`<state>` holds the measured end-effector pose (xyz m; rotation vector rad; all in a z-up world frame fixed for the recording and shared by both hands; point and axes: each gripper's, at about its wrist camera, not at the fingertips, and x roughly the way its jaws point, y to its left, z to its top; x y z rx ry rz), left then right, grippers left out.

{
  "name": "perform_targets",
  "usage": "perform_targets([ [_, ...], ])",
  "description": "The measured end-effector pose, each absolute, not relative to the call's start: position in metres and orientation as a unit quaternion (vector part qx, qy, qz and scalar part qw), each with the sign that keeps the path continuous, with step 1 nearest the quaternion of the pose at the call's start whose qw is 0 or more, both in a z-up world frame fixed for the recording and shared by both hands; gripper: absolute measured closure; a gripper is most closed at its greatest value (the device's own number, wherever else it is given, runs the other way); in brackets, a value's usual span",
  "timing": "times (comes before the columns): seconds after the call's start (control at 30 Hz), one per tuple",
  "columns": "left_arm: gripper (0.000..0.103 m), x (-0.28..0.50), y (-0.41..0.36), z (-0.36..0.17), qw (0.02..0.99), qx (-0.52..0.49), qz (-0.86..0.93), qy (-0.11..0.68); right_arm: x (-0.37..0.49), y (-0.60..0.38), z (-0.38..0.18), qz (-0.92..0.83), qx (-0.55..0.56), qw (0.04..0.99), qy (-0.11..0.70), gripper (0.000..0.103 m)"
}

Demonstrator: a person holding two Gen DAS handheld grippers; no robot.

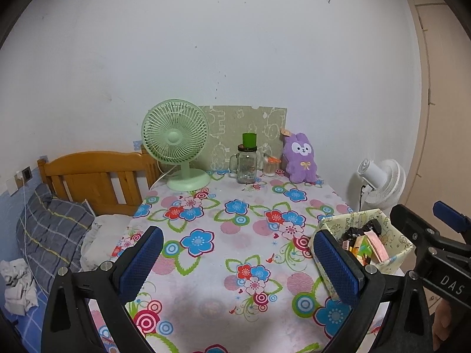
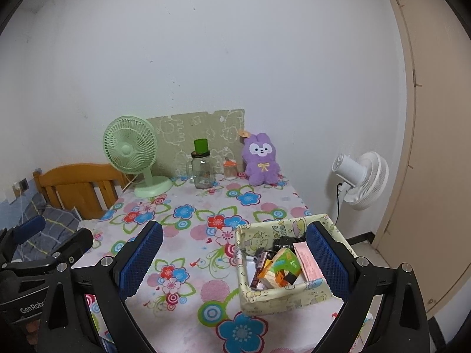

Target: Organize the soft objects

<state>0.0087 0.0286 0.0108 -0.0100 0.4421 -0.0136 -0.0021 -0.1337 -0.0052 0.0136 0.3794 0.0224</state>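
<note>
I am holding my left tongs (image 1: 237, 260) over the near part of the surface (image 1: 223, 206), their blue pads spread wide apart with nothing between them. My right tongs (image 2: 235, 260) are hovering beside them toward the right edge, likewise gaping and empty, with one pad hanging above the fabric basket (image 2: 265, 297). That basket is sitting at the near right corner of the surface, filled with small packets and boxes; I cannot quite tell what each one is through the fisheye blur. The purple plush bunny (image 1: 300, 158) is sitting upright at the far right corner, leaning near a patterned green board (image 1: 244, 126). Just left of it a small orange-lidded container (image 1: 270, 166) and a glass jar (image 1: 246, 167) with a green cup on top are standing, and the green desk fan (image 1: 176, 144) is occupying the far left corner.
</note>
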Motion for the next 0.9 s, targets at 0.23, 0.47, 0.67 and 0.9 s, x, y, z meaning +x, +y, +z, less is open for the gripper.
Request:
perform_targets([
  [0.23,0.0,0.0054,0.0283,0.0108,0.976,-0.006,-0.008,0.216,-0.0085,-0.1336,-0.0052,0.012,0.007,0.983,0.185,0.004],
  [0.47,0.0,0.0024,0.0283,0.0117,0.976,-0.005,-0.006,0.216,-0.0076,-0.1339,-0.0058,0.012,0.007,0.983,0.186,0.003],
  [0.67,0.0,0.0027,0.0283,0.0115,0.976,-0.004,-0.006,0.216,-0.0075,-0.1344,-0.0059,0.011,0.007,0.982,0.186,0.003],
  [0.9,0.0,0.0024,0.028,0.0116,0.976,-0.006,-0.008,0.217,-0.0074,-0.1347,-0.0057,0.012,0.008,0.982,0.187,0.003],
])
